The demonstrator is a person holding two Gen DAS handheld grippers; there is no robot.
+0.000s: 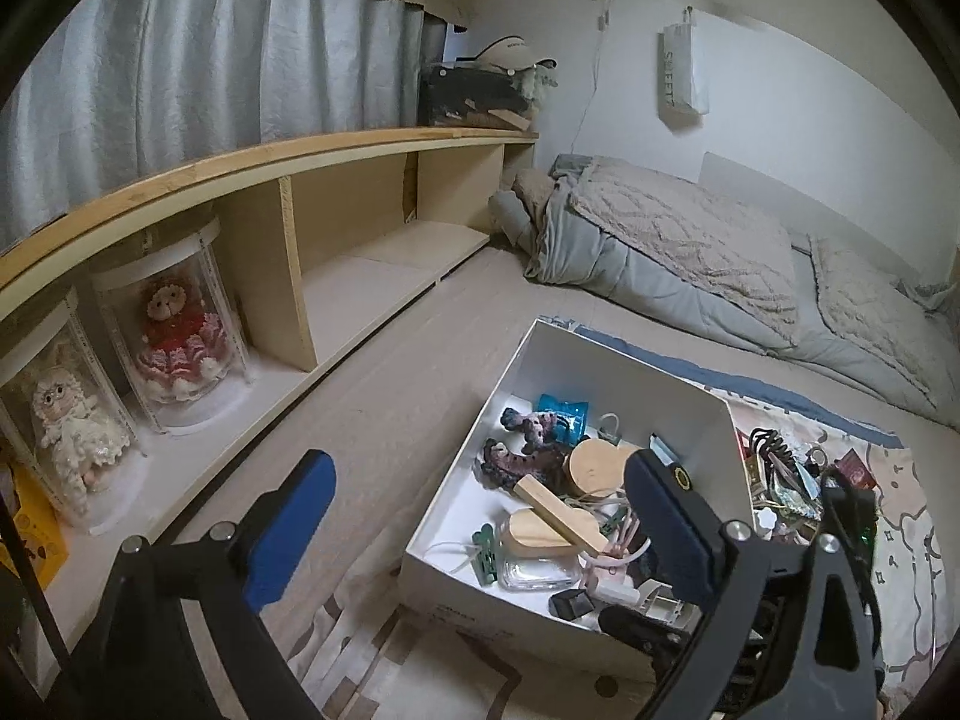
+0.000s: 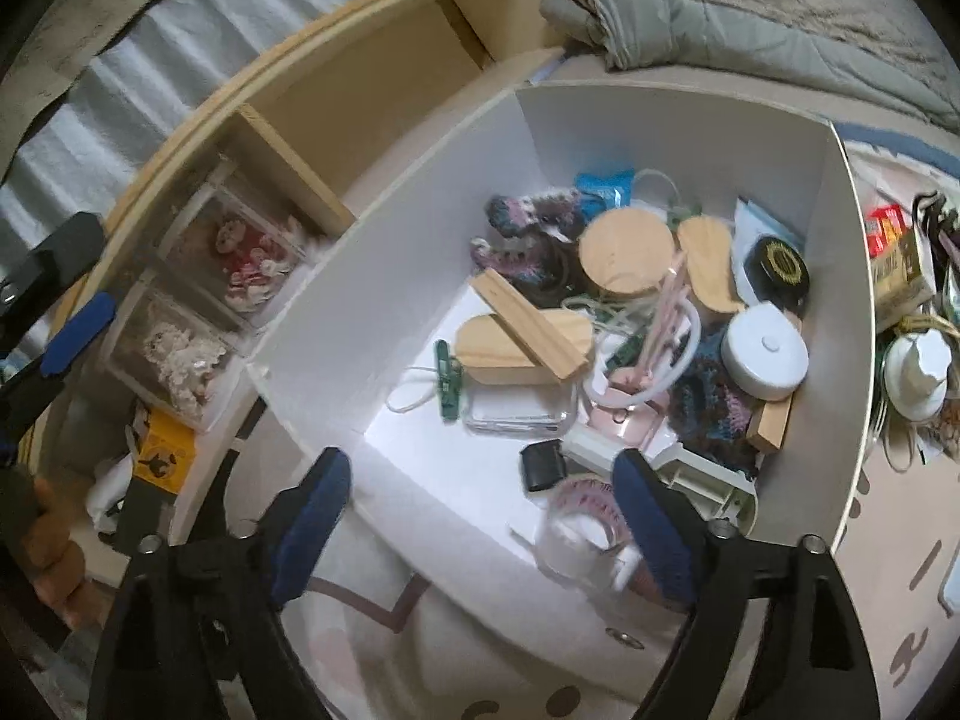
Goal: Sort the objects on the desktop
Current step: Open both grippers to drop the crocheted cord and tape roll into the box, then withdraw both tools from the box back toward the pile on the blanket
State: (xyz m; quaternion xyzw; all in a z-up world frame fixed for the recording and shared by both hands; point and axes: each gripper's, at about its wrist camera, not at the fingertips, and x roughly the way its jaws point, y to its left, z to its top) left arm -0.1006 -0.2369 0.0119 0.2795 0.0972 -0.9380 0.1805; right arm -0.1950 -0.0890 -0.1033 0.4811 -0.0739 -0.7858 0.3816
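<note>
A white cardboard box (image 1: 528, 360) (image 2: 852, 276) sits on a patterned mat and holds mixed items: a round wooden lid (image 2: 627, 252), a wooden block (image 2: 528, 324), a white disc (image 2: 762, 354), a black tin (image 2: 777, 267), a green clip (image 2: 447, 381), a clear glass dish (image 2: 522, 414) and crocheted pieces (image 1: 528, 426). My left gripper (image 1: 480, 516) hangs open over the box's near left corner, nothing between its pads. My right gripper (image 2: 486, 516) is open above the box's near side. A blurred roll of patterned tape (image 2: 582, 516) lies free beside its right finger.
A loose pile of small objects (image 1: 786, 474) (image 2: 906, 276) lies on the mat right of the box. A low wooden shelf (image 1: 288, 162) runs along the left with two dolls in clear cases (image 1: 174, 330). Folded bedding (image 1: 690, 240) lies beyond. A yellow box (image 2: 162, 450) stands by the shelf.
</note>
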